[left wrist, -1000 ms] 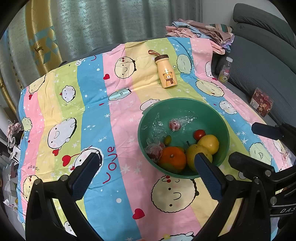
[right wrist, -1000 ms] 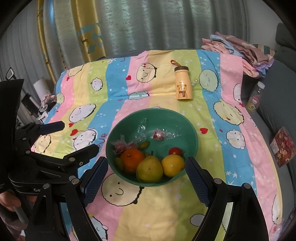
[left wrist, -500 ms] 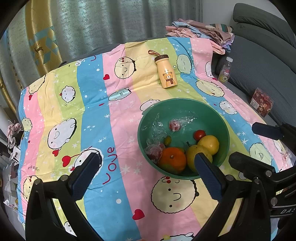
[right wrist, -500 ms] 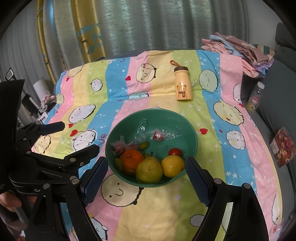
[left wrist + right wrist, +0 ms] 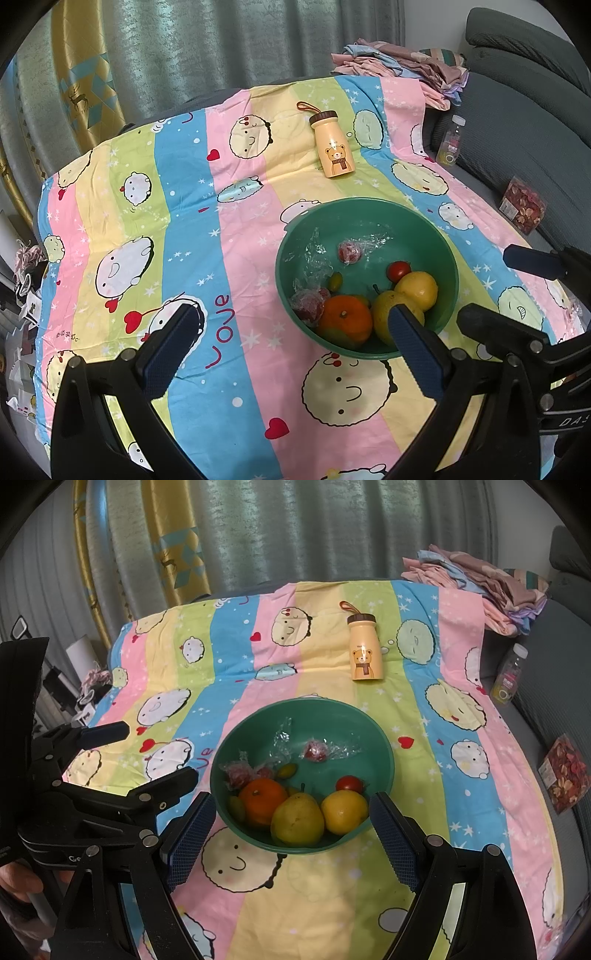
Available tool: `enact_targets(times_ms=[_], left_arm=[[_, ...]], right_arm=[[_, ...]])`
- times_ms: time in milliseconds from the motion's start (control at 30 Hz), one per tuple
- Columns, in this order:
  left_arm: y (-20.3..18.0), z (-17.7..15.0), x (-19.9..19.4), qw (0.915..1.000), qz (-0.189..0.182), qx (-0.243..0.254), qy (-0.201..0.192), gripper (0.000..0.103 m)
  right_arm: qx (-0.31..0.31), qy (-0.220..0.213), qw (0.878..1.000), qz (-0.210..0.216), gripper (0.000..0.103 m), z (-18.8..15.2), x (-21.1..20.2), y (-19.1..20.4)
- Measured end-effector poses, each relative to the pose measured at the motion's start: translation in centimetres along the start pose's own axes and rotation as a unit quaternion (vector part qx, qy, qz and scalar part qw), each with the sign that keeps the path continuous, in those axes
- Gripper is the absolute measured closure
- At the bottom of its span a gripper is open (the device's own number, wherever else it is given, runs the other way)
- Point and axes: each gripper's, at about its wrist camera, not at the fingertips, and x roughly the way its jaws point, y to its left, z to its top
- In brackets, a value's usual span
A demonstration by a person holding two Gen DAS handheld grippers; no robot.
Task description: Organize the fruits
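Note:
A green bowl [image 5: 439, 236] [image 5: 384, 753] sits on the striped cartoon cloth. In it lie an orange [image 5: 345, 323] [image 5: 263, 800], a yellow-green pear [image 5: 388, 314] [image 5: 297, 819], a lemon [image 5: 417, 288] [image 5: 344, 811], a small red tomato [image 5: 398, 270] [image 5: 349, 783], small green fruits and plastic-wrapped red fruits [image 5: 349, 252] [image 5: 314, 751]. My left gripper [image 5: 291, 343] is open and empty, near the bowl's left front. My right gripper [image 5: 291, 834] is open and empty, its jaws either side of the bowl's near rim.
A yellow bear-print bottle [image 5: 332, 147] [image 5: 365, 650] lies behind the bowl. Folded clothes [image 5: 406, 62] are stacked at the far right. A grey sofa [image 5: 524, 110] holds a small clear bottle [image 5: 451, 142] and a snack packet [image 5: 522, 205]. Curtains hang behind.

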Motion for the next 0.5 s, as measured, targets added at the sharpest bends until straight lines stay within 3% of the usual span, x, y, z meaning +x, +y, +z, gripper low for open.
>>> enact_targets(times_ms=[500], left_arm=[[-0.3, 0.1, -0.3, 1.0000, 0.000, 0.000, -0.004, 0.000]], right_arm=[[0.003, -0.003, 1.000, -0.001, 0.018, 0.8, -0.1, -0.2]])
